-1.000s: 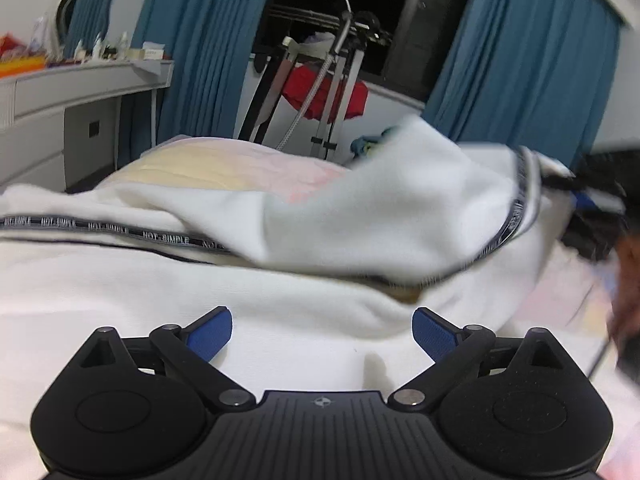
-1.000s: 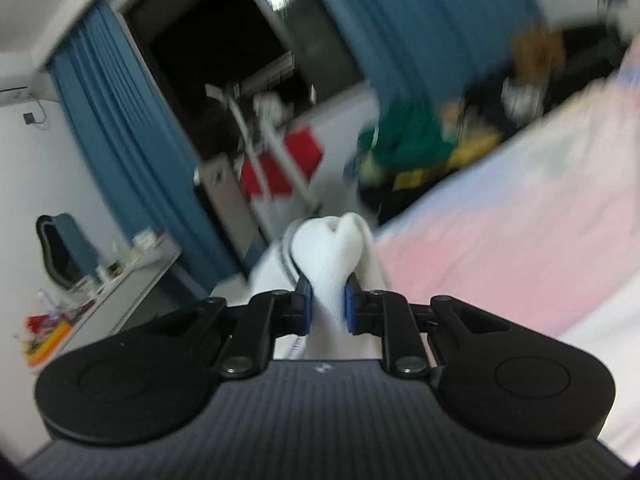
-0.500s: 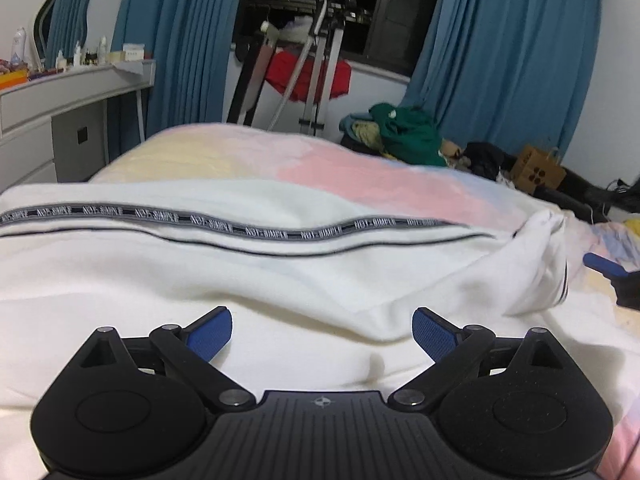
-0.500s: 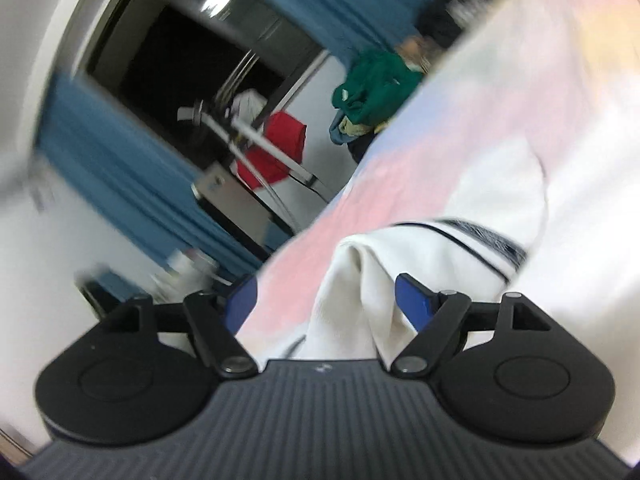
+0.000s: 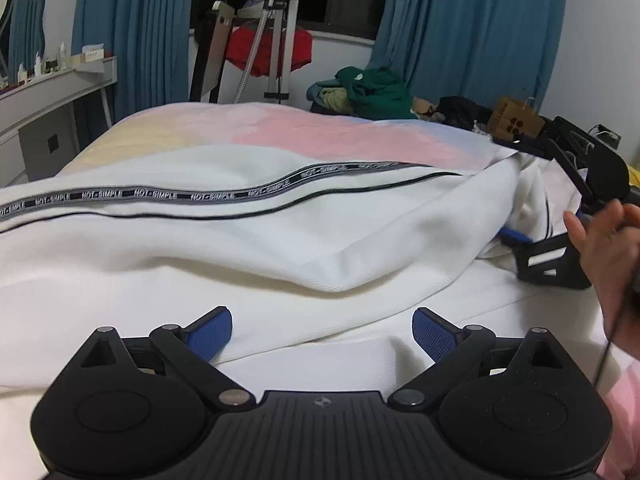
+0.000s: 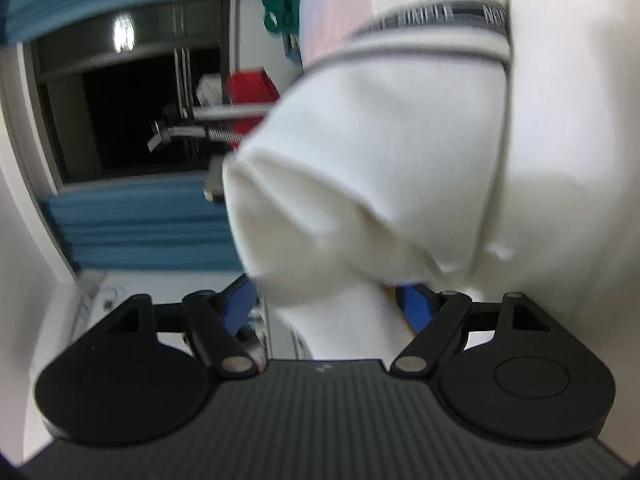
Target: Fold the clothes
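Note:
A white garment (image 5: 224, 240) with a black lettered stripe (image 5: 240, 192) lies folded over on the bed. My left gripper (image 5: 322, 328) is open and empty, low over the garment's near edge. My right gripper (image 6: 330, 304) is open, rolled onto its side, with a bunched end of the white garment (image 6: 360, 184) lying between its fingers, not pinched. The right gripper also shows in the left wrist view (image 5: 560, 232) at the garment's right end, held by a hand.
The bed has a pink and yellow sheet (image 5: 304, 132). Behind it stand a tripod rack with red cloth (image 5: 272, 48), a pile of green clothes (image 5: 372, 92) and a cardboard box (image 5: 516, 124). A white desk (image 5: 48, 92) is at the left.
My right gripper carried the garment's end across, opened and let it drop. The garment now lies folded flat. The right gripper has rolled sideways. My left gripper stayed open.

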